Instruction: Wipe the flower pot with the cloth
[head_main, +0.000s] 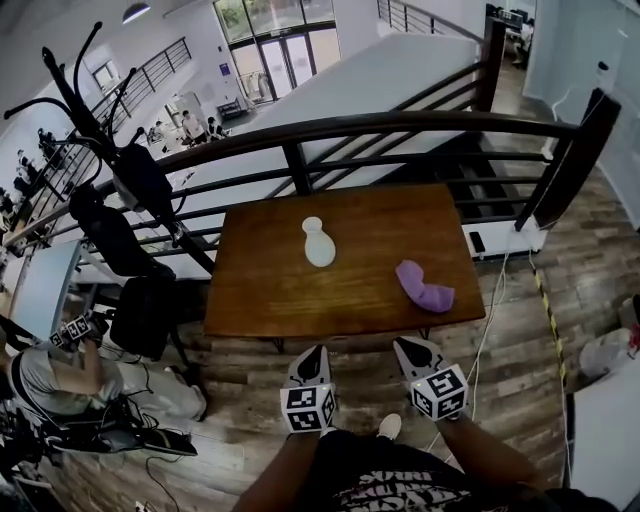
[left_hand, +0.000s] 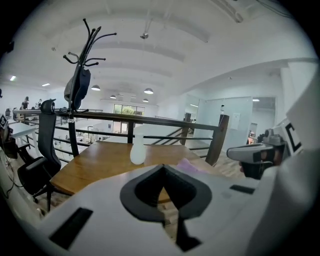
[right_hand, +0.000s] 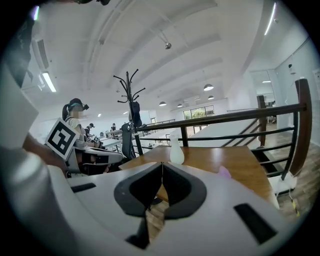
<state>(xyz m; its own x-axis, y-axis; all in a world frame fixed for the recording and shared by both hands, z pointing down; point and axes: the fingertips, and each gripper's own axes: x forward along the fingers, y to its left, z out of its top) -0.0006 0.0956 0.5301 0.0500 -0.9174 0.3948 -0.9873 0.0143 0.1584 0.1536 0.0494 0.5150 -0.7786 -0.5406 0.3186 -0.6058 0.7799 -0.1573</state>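
Note:
A small white vase-shaped flower pot stands upright near the middle of the brown wooden table. A crumpled purple cloth lies on the table's right part, apart from the pot. Both grippers hang over the floor just short of the table's near edge. My left gripper is shut with nothing in it, and so is my right gripper. In the left gripper view the pot and a strip of the cloth show beyond the closed jaws. In the right gripper view the pot stands ahead, the cloth peeking at right.
A dark metal railing runs behind the table, with a thick post at the right. A coat rack and black office chairs stand to the left. A seated person is at lower left. Cables trail on the wooden floor.

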